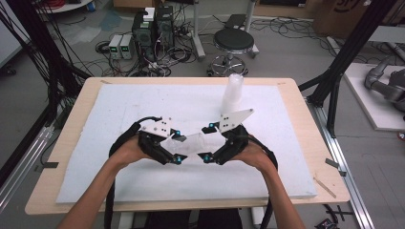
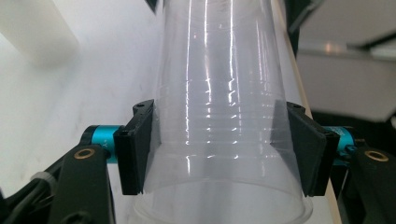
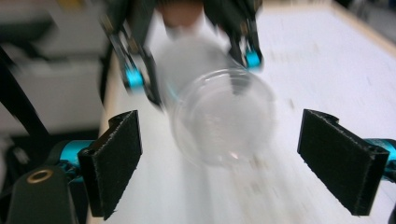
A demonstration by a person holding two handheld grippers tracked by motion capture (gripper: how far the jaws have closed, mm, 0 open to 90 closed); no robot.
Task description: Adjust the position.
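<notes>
A clear plastic cup (image 1: 193, 143) lies level above the middle of the white foam board (image 1: 143, 181), between my two grippers. My left gripper (image 1: 179, 145) is shut on it; in the left gripper view both black pads (image 2: 135, 149) press the cup's wall (image 2: 219, 93) near its rim, and rings inside suggest nested cups. My right gripper (image 1: 208, 142) faces it from the right. In the right gripper view its jaws (image 3: 219, 158) stand open and wide apart, the cup's round base (image 3: 222, 116) points at them without touching, and the left gripper's fingers (image 3: 135, 79) show behind.
A tall upright stack of clear cups (image 1: 232, 93) stands on the board behind the right gripper. The board covers most of the wooden table (image 1: 71, 143). Beyond the far edge are a round stool (image 1: 233, 40), computer boxes (image 1: 153, 28) and floor cables.
</notes>
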